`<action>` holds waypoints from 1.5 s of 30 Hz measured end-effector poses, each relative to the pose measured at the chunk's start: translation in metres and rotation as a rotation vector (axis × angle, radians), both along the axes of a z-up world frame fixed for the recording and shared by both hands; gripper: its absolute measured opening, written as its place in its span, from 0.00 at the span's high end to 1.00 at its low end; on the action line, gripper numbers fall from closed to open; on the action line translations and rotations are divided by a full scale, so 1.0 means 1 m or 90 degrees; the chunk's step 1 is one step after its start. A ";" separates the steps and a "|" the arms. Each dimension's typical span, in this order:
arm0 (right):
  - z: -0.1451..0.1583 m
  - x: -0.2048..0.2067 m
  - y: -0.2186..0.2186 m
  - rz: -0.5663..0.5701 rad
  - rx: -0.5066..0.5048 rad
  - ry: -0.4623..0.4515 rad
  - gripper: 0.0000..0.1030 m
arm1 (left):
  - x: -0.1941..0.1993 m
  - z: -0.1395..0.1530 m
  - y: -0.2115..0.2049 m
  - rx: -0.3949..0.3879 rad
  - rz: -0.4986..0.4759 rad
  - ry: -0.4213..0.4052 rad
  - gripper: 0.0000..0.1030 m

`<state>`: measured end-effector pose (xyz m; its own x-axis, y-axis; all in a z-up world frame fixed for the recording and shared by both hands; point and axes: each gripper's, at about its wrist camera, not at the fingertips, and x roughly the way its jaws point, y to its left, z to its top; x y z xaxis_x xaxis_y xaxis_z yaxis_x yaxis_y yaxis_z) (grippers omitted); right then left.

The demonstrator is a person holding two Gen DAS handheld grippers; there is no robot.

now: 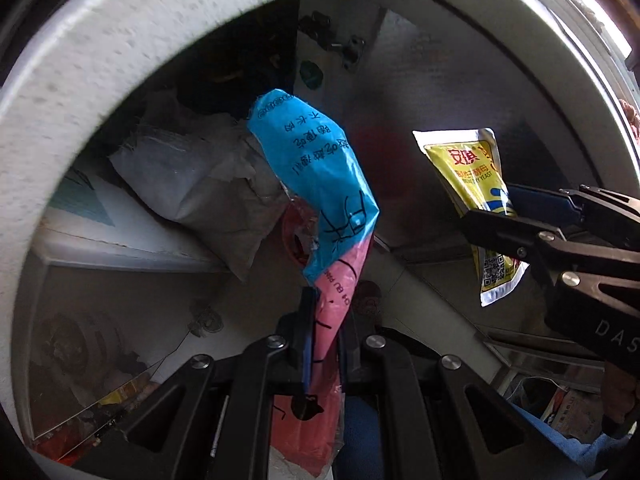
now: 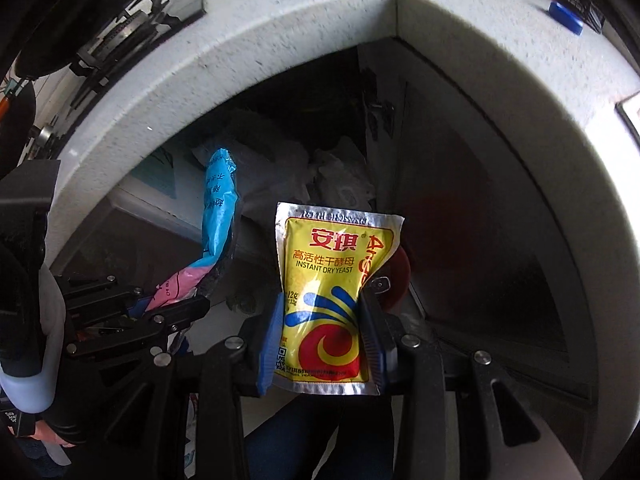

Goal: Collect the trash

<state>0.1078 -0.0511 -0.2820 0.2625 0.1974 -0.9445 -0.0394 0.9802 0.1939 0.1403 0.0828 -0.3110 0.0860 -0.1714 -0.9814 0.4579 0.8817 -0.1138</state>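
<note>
Wrapper (image 1: 316, 184) clamped in left gripper (image 1: 324, 320), sachet (image 2: 332, 300) in right gripper (image 2: 324, 316); limp ends beyond the jaws could snag the counter (image 2: 280, 32).

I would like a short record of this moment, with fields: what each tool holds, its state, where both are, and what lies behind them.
left tool: shut on blue and pink wrapper
right tool: shut on yellow yeast packet, pads on its two side edges
direction: both point into the dark space under the white counter edge
between tools: apart, wrappers not touching
background: crumpled grey bag on a ledge; metal wall to the right
bin: not clearly seen
</note>
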 end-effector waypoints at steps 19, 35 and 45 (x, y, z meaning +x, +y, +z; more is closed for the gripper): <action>-0.186 0.044 -0.057 -0.086 0.039 0.058 0.66 | 0.043 -0.195 -0.062 -0.011 -0.062 0.133 0.79; -0.207 0.050 -0.057 -0.062 0.042 0.083 0.66 | 0.041 -0.209 -0.051 0.029 -0.079 0.130 0.61; -0.212 0.063 -0.025 0.024 0.040 0.087 0.65 | 0.045 -0.209 -0.004 0.014 0.035 0.127 0.61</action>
<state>0.1709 -0.0761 -0.4941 0.1232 0.2647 -0.9564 -0.0443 0.9643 0.2612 0.1849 0.0786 -0.5203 -0.1019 -0.1495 -0.9835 0.3789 0.9083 -0.1773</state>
